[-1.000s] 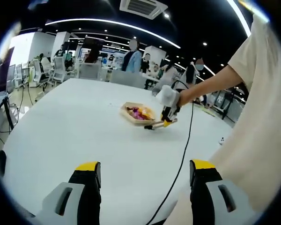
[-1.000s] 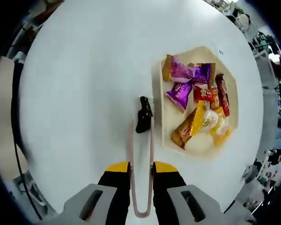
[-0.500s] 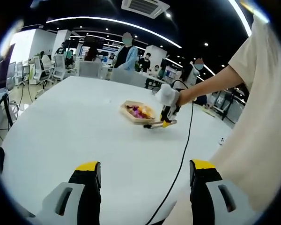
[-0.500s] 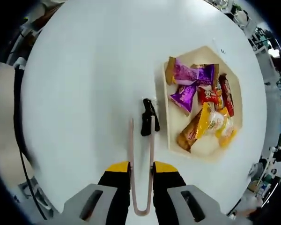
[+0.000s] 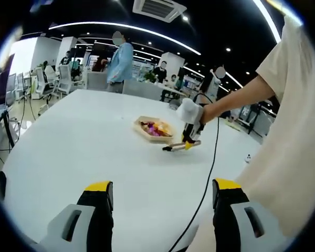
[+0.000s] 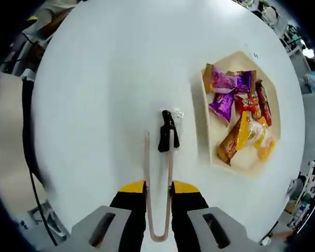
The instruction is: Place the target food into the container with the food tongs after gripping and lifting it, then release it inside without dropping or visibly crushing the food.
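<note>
As the right gripper (image 6: 158, 185) looks down on the white worktop (image 6: 105, 79), its jaws are pressed onto one pair of pinkish food tongs (image 6: 158, 184), whose two arms run forward from between them. At the tong tips sits a single dark wrapped snack (image 6: 165, 131), its long axis nearly in line with the tongs; whether the tips already pinch it or only flank it I cannot tell. One pale hexagonal container (image 6: 247, 157) lies off to the side of the snack, apart from it, nearer the worktop's far edge and holding roughly eight or nine bright wrapped sweets. My reading is that the coming move is a sideways carry to that container. Well back, the left gripper (image 5: 163, 202) hovers with jaws spread, holding nothing, so the right is much nearer.
</note>
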`<state>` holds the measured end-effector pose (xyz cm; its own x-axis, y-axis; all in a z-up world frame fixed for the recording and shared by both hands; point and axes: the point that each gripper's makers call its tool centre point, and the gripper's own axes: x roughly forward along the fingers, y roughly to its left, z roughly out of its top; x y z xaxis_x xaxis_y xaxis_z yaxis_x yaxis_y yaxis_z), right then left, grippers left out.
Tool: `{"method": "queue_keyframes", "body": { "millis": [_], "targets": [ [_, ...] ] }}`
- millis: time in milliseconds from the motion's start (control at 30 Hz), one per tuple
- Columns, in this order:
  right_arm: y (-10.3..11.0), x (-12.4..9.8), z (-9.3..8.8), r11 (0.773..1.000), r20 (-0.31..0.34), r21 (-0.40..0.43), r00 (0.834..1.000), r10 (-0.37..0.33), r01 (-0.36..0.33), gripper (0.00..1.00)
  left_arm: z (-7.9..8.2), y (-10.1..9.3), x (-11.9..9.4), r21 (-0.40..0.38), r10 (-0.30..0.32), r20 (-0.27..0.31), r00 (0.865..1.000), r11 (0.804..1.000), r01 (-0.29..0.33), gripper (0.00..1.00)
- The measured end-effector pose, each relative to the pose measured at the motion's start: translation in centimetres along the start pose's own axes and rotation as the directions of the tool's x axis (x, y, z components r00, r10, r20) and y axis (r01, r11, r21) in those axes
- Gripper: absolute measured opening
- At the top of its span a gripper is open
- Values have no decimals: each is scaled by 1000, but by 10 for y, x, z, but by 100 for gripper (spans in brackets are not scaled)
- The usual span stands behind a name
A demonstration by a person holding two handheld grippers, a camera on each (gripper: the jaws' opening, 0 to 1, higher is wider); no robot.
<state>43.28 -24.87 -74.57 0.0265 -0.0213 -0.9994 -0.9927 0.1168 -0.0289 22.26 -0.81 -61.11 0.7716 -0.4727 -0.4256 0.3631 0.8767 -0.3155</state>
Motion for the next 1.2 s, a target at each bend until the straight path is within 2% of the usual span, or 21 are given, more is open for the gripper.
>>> {"method": "queue_keyframes", "body": {
  "millis": [267,633,800,1033,1200],
  "targets": [
    [18,1,-6,1000,11,17,1000,18,-18,16,0,-6,-4,12,-1,9,1000,1000,0,77],
    [30,-2,-8,999,26,20,999,27,-28,16,-2,-10,-6,13,7,19,1000,1000,-7,76],
    [30,-8,-7,999,52,36,998,27,-29,16,1,-11,-7,17,11,33,999,1000,-11,76],
    [28,-17,-7,999,90,49,996,13,-17,16,-6,-16,-6,18,-4,17,1000,1000,3,76],
    [26,-15,-7,999,78,35,997,17,-20,17,-5,-16,-5,17,-2,18,1000,1000,2,76]
  ]
}}
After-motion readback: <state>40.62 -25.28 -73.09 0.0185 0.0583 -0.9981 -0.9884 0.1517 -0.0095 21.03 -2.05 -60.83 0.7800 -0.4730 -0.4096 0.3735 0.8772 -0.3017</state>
